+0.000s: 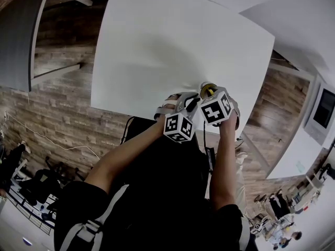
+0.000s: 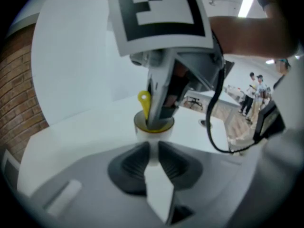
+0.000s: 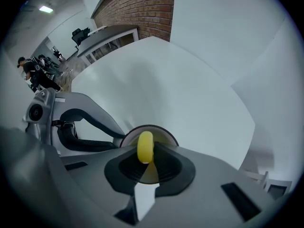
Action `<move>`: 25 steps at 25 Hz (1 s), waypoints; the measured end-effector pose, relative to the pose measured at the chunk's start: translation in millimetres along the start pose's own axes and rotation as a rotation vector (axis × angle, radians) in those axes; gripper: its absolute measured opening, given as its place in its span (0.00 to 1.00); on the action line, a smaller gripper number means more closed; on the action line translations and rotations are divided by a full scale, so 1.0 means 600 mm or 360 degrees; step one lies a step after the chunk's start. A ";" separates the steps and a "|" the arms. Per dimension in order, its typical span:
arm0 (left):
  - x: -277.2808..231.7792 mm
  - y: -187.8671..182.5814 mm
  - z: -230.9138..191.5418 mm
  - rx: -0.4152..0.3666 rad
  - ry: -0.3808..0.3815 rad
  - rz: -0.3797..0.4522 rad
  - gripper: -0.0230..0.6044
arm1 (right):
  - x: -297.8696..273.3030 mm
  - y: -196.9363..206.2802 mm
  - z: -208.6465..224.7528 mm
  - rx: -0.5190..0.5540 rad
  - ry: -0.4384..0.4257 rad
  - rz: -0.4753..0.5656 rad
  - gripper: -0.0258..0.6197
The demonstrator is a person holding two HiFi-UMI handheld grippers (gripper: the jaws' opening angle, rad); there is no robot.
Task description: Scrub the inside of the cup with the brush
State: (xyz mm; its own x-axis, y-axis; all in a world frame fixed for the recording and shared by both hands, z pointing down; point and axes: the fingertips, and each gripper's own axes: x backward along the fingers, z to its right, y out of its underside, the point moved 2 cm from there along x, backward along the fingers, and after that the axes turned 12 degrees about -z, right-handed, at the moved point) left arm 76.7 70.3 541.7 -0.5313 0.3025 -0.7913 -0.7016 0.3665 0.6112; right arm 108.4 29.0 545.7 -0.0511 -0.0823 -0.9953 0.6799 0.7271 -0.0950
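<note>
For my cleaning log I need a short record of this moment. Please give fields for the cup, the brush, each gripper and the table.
cup: white, upright, near the table's front edge
brush: yellow handle, pointing down into the cup
left gripper: shut on the cup's side
right gripper: shut on the brush handle, directly above the cup
table: white

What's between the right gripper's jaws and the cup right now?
The yellow brush: the right gripper clamps its handle, which points down into the cup. The right gripper view shows it.
</note>
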 end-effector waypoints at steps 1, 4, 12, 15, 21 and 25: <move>0.000 0.000 0.000 0.0001 -0.0001 0.0001 0.14 | 0.000 -0.001 -0.002 -0.0001 -0.0021 -0.0001 0.08; -0.001 0.001 0.000 0.0002 -0.0005 -0.0001 0.14 | 0.006 -0.006 -0.010 -0.0016 -0.0145 0.0025 0.08; 0.001 0.001 0.000 -0.0005 -0.0007 -0.0010 0.14 | 0.010 0.005 0.006 0.0010 -0.0034 -0.0027 0.08; 0.001 0.000 0.000 -0.0012 -0.0008 -0.0011 0.14 | 0.023 0.005 0.008 -0.0020 -0.0030 0.0013 0.08; 0.001 0.003 -0.006 0.0047 0.0036 -0.0007 0.18 | 0.069 0.015 0.007 -0.0198 -0.0094 0.0234 0.08; 0.016 0.005 -0.019 0.0064 0.0060 -0.0010 0.25 | 0.114 0.035 0.015 -0.0369 -0.0095 0.0467 0.08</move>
State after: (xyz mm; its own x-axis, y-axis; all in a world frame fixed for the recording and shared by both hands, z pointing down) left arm 64.0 64.3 536.0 -0.5449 0.2669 -0.7948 -0.6858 0.4036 0.6057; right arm 125.8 32.7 475.8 0.1686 0.1177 -0.9786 0.4756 0.8599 0.1854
